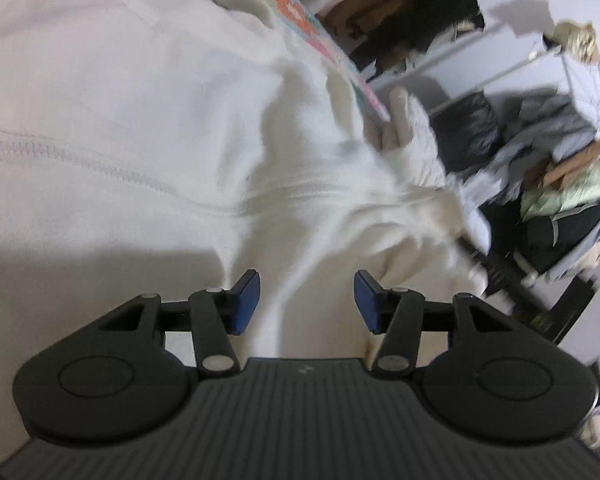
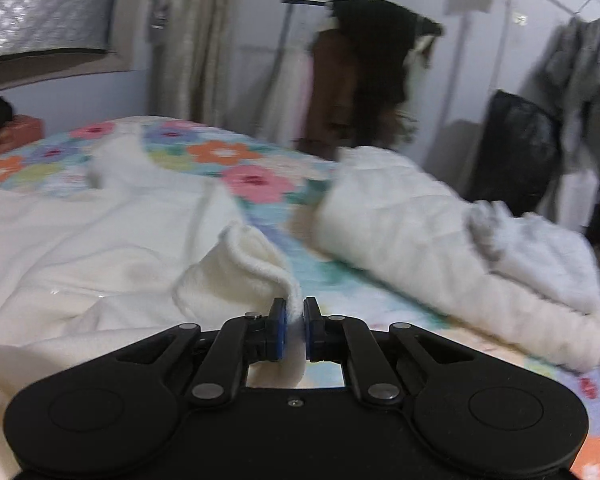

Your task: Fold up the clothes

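Right tool [image 2: 295, 320] angled downward, clamped on white fleece garment [image 2: 100, 232] edge, left tool [image 1: 306, 300] apart above it

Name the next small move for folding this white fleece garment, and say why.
Probably carry the right tool across, laying its pinched edge over the white fleece garment. It is shut on the hem, while the left tool stands open, holding nothing.

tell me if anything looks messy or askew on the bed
The white fleece lies rumpled, one edge pinched up in the right tool. A crumpled white blanket is heaped at the side of the floral bedspread.
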`<act>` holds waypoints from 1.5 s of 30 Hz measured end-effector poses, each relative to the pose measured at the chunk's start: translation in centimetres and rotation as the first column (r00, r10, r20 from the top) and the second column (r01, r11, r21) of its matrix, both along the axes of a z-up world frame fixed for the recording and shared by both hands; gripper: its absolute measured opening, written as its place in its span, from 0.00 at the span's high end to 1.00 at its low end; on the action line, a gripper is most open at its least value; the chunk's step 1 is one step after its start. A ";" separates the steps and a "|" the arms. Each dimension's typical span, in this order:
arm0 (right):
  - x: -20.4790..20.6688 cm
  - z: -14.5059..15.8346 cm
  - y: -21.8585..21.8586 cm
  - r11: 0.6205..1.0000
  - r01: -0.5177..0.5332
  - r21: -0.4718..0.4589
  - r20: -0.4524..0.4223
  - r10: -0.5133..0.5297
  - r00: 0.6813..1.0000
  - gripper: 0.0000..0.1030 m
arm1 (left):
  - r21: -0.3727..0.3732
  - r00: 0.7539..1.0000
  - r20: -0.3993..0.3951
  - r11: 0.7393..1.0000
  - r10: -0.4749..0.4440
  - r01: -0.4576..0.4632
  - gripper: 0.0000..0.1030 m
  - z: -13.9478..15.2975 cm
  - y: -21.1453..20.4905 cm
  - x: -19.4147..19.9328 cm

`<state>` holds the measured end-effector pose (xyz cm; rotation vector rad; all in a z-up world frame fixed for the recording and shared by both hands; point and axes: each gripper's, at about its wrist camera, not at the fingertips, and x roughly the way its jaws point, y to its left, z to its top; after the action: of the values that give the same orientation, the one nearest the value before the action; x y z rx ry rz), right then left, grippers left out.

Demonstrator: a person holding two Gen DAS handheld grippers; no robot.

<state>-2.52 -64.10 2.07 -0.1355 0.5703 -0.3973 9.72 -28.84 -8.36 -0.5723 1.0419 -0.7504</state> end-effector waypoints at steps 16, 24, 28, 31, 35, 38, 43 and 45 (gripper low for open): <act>2.1 -3.7 -6.0 0.985 0.035 -0.166 -0.068 -0.047 0.997 0.92 | 0.185 0.967 0.091 0.958 -0.239 0.220 0.47 0.3 -0.4 -1.9; 1.0 -4.9 -10.4 0.951 0.167 0.260 -0.159 -0.128 0.979 0.80 | 0.214 0.966 0.084 0.952 -0.243 0.221 0.45 0.7 -0.2 -2.6; -4.2 -3.0 -11.2 0.820 0.190 0.541 -0.080 -0.174 0.981 0.52 | 0.141 0.960 0.117 0.961 -0.253 0.236 0.45 2.3 -1.0 -3.6; -8.4 -2.2 -9.7 0.813 0.110 0.571 -0.072 -0.084 0.994 0.50 | 0.120 0.946 0.149 0.955 -0.287 0.271 0.45 3.3 -2.0 -5.1; -13.1 -2.2 -7.8 0.881 0.057 0.469 -0.151 0.016 0.988 0.46 | 0.145 0.928 0.164 0.938 -0.335 0.314 0.45 3.7 -3.8 -7.7; -16.5 -2.8 -7.2 0.913 0.071 0.401 -0.230 0.025 0.973 0.45 | 0.172 0.918 0.174 0.928 -0.358 0.329 0.45 4.5 -5.4 -9.6; -22.5 -4.1 -8.2 0.897 0.156 0.413 -0.251 -0.052 0.967 0.44 | 0.163 0.915 0.178 0.928 -0.362 0.335 0.36 6.2 -8.9 -11.9; -23.6 -4.5 -8.7 0.878 0.175 0.446 -0.248 -0.067 0.967 0.43 | 0.168 0.921 0.178 0.933 -0.347 0.320 0.33 6.6 -10.5 -12.5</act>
<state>-26.10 -72.80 -2.47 0.3255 0.8883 -0.3588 -2.75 -39.38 -1.72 -0.1930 0.9999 -1.0082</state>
